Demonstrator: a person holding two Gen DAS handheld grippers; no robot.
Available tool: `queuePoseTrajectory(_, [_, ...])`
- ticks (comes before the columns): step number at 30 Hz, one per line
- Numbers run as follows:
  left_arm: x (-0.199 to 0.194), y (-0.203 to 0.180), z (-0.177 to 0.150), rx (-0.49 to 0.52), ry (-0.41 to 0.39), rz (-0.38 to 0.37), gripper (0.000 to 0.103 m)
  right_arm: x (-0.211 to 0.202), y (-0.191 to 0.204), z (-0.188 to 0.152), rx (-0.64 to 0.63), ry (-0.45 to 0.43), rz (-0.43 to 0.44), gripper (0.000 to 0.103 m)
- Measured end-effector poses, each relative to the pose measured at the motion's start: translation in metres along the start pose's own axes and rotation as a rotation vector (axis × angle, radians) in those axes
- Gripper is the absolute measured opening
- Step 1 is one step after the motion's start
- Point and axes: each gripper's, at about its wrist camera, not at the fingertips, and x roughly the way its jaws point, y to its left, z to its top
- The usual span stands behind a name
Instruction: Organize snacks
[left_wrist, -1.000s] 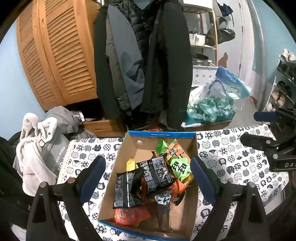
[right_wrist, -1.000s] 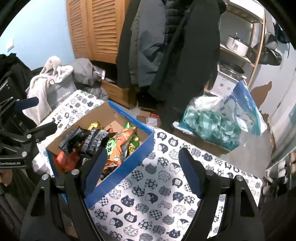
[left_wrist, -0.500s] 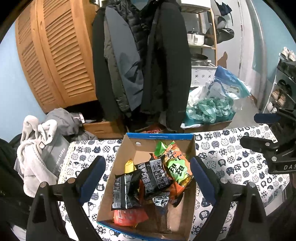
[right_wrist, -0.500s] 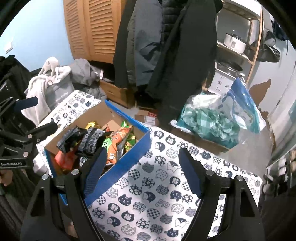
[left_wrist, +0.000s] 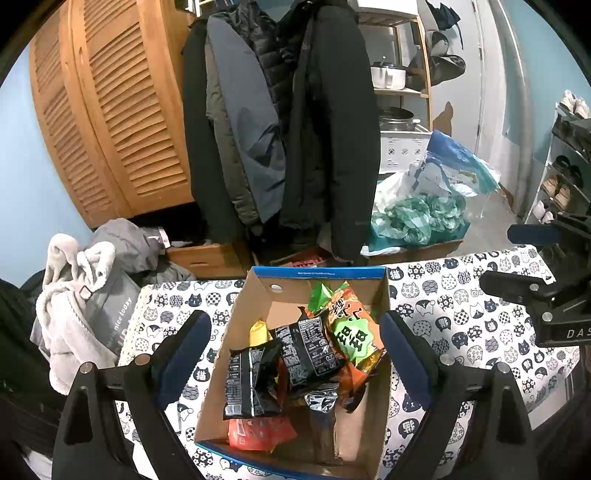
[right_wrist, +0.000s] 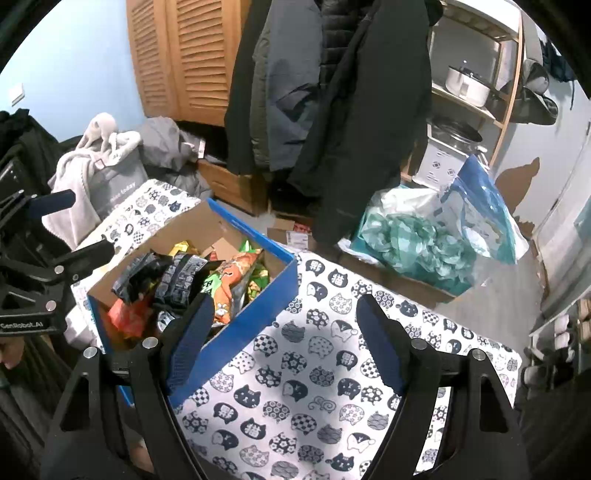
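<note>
A cardboard box with blue outer walls (left_wrist: 255, 295) (right_wrist: 258, 299) stands on a table with a cat-print cloth (left_wrist: 461, 314) (right_wrist: 314, 387). It holds several snack bags: two black ones (left_wrist: 251, 380) (left_wrist: 308, 350), an orange and green one (left_wrist: 352, 332) (right_wrist: 225, 280) and a red one (left_wrist: 258, 432). My left gripper (left_wrist: 295, 354) is open and empty, held above the box with its fingers on either side. My right gripper (right_wrist: 284, 339) is open and empty above the cloth, right of the box. Each gripper shows at the edge of the other's view.
Dark coats (left_wrist: 295, 129) hang behind the table beside a slatted wooden wardrobe (left_wrist: 110, 110). A grey fleece and bag (left_wrist: 85, 295) lie left of the table. A box with green and blue plastic bags (right_wrist: 424, 240) sits on the floor behind. A shoe rack (left_wrist: 569, 166) stands at the right.
Both views have shifted slightly, so the box sits a little lower and farther in frame. Both grippers stay open. The snacks have not moved.
</note>
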Motion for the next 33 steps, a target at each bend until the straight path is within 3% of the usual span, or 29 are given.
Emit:
queuePoseTrajectory(13, [0.0004,-0.0021,0.0001,0.039,0.001,0.045,0.094,0.0,-0.0009,-0.0004,0.0,0.001,0.0,0.078])
queuePoseTrajectory(33, [0.0011,0.0004,-0.0002,0.034,0.004,0.042,0.094,0.0,-0.0007,-0.0011,0.001,0.004,0.0,0.078])
